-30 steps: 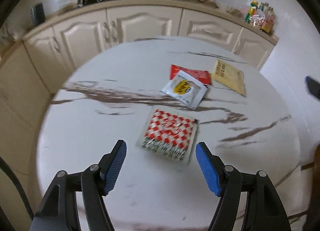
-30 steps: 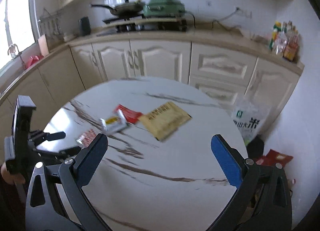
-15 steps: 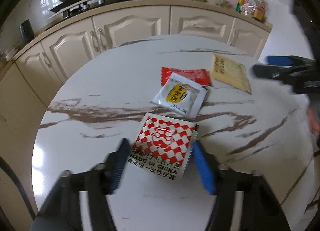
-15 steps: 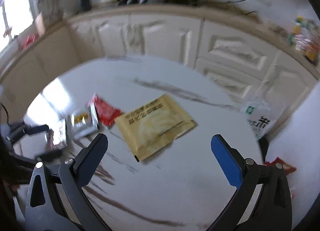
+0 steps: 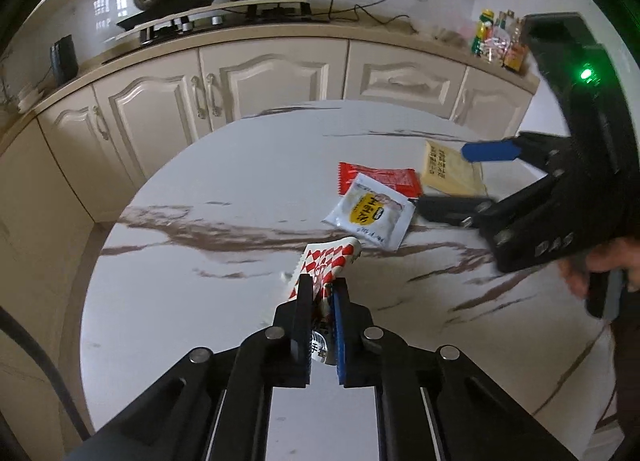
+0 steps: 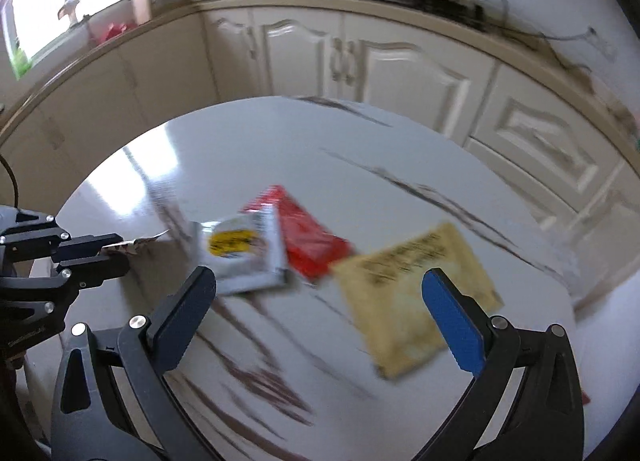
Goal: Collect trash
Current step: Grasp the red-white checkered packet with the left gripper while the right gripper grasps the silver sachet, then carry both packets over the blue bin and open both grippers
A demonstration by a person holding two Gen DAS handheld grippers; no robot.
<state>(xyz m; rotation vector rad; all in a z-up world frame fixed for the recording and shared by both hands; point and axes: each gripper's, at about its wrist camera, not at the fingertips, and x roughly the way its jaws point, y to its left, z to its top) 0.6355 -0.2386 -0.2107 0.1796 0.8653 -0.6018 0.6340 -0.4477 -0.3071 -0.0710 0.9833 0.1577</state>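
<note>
Trash consists of four flat foil sachets on the round white marble-pattern table (image 5: 200, 301). Red-and-white checked sachet (image 5: 326, 265), at the near side, is pinched and crumpled between the pads of the left gripper (image 5: 322, 301), jaws clamped on it. White sachet with yellow label (image 5: 370, 211), red sachet (image 5: 380, 179) and tan sachet (image 6: 416, 285) lie flat further off. Right gripper (image 6: 320, 309) hangs wide open over the tan sachet, holding nothing. Judged step: first pickup secured; next, lift it clear and close the right on the tan sachet
</note>
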